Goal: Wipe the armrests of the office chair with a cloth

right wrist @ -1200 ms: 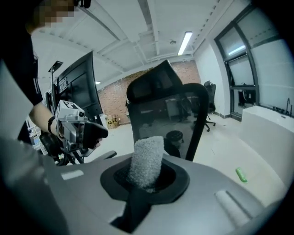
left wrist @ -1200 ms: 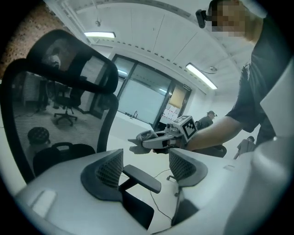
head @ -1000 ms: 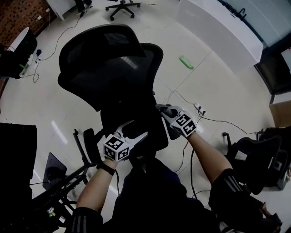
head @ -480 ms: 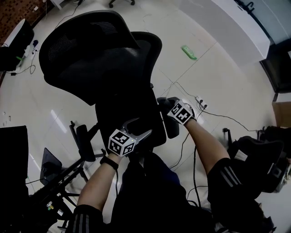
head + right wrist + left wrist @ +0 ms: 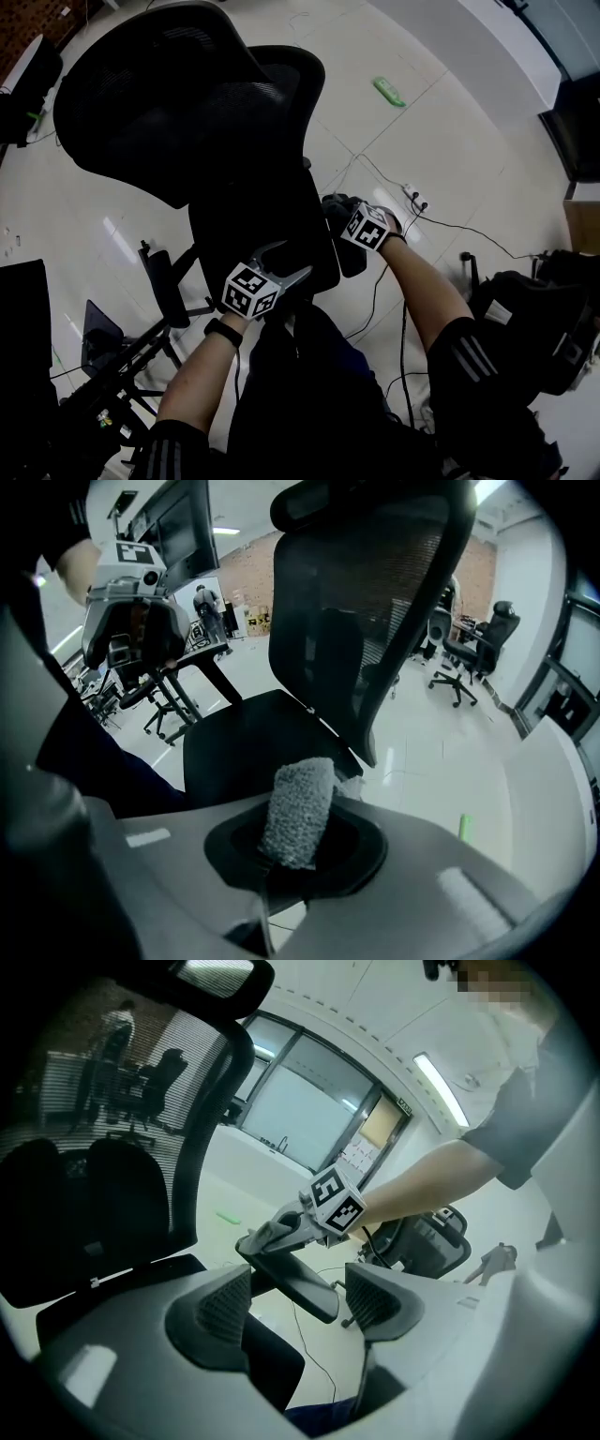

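Office chair [image 5: 187, 112] fills the space in front of me, backrest on the far side and seat edge toward my legs. The armrest on my right [image 5: 354, 264] is the one in play. Its pad is a long narrow strip running front to back, one end pointing at the backrest and the other back at me. My right gripper [image 5: 337, 214] sits at the far, backrest end of that pad, clamped tight on the grey cloth [image 5: 298, 810], which sticks out past the tips as a folded wad. So the unwiped length lies toward me from the gripper, and I judge the stroke should be a straight pull along the pad's axis. My left gripper [image 5: 300, 1302] hangs over the seat with its jaws spread wide and nothing between them. The other armrest [image 5: 159, 279] is out on my left, well apart from either gripper.
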Demonstrator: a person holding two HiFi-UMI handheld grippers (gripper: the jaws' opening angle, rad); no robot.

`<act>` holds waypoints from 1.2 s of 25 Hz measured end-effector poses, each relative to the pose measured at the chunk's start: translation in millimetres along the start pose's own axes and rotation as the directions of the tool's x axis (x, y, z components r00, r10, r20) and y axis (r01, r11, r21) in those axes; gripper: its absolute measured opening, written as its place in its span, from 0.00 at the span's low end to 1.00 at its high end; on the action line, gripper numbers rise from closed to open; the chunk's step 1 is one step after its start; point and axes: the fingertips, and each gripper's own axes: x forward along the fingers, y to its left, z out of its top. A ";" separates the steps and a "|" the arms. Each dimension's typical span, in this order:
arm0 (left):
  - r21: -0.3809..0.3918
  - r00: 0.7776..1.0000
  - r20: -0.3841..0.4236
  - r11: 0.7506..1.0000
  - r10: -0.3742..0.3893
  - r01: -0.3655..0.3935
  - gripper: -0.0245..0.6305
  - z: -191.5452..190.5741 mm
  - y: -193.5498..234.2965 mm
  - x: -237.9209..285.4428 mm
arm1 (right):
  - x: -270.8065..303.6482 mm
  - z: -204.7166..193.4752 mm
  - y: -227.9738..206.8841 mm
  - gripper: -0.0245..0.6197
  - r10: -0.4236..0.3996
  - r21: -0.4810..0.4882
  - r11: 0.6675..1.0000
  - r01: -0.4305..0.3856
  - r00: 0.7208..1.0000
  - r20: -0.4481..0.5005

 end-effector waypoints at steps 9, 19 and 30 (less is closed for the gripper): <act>0.014 0.999 -0.022 0.999 -0.036 0.037 0.55 -11.9 -21.7 12.6 | -8.6 -24.6 28.9 0.10 0.011 -0.008 1.000 -0.012 1.000 -0.014; 0.027 0.997 -0.031 0.998 -0.064 0.065 0.55 -25.8 -46.8 9.6 | -23.2 -61.3 85.1 0.10 0.017 0.071 0.997 -0.016 1.000 -0.011; 0.017 0.997 -0.025 0.997 -0.079 0.079 0.55 -50.8 -62.2 -15.5 | -33.0 -85.0 145.8 0.10 0.018 0.195 0.981 -0.017 1.000 -0.003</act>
